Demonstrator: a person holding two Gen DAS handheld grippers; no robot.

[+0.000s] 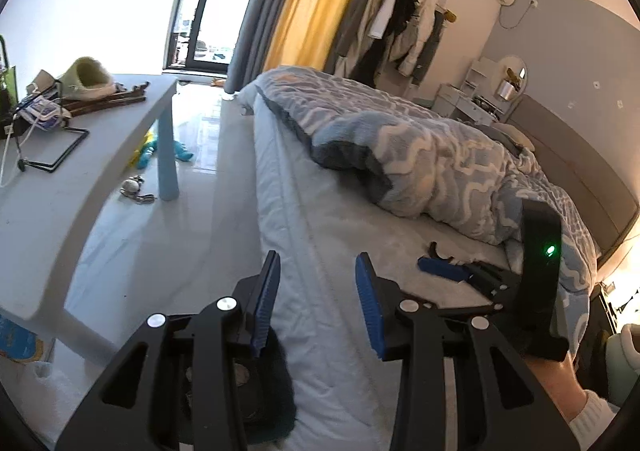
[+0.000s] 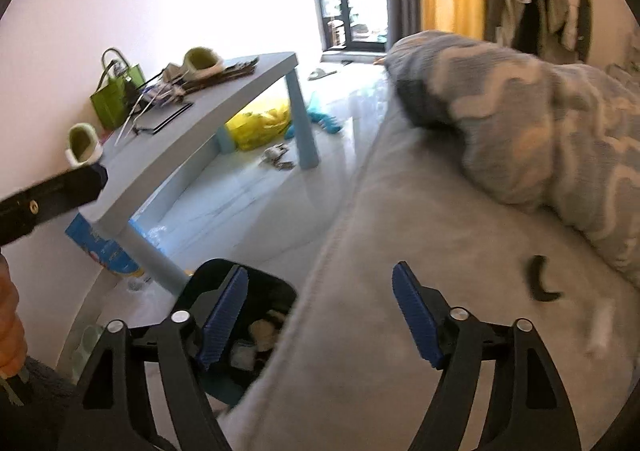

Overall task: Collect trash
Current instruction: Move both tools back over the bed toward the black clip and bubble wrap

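The table [image 2: 240,91] stood at the left, with a green bag [image 2: 116,95] and slippers on it; a yellow bag [image 2: 260,127] lay under it. The bin [image 2: 256,331] stood on the floor against the bed [image 2: 400,251], probably to be near for dropping; some trash lay in it. Both grippers, left [image 1: 318,299] and right [image 2: 320,315], hung over the bed edge with fingers spread and nothing between them. A small black thing [image 2: 542,281] lay on the sheet at the right, maybe next. The quilt [image 2: 540,131] was heaped beside it.

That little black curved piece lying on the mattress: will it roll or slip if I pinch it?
The black curved piece looks thin and light, likely stiff. Its crescent shape should not roll. The soft mattress may give under it, so pinching could press it in.
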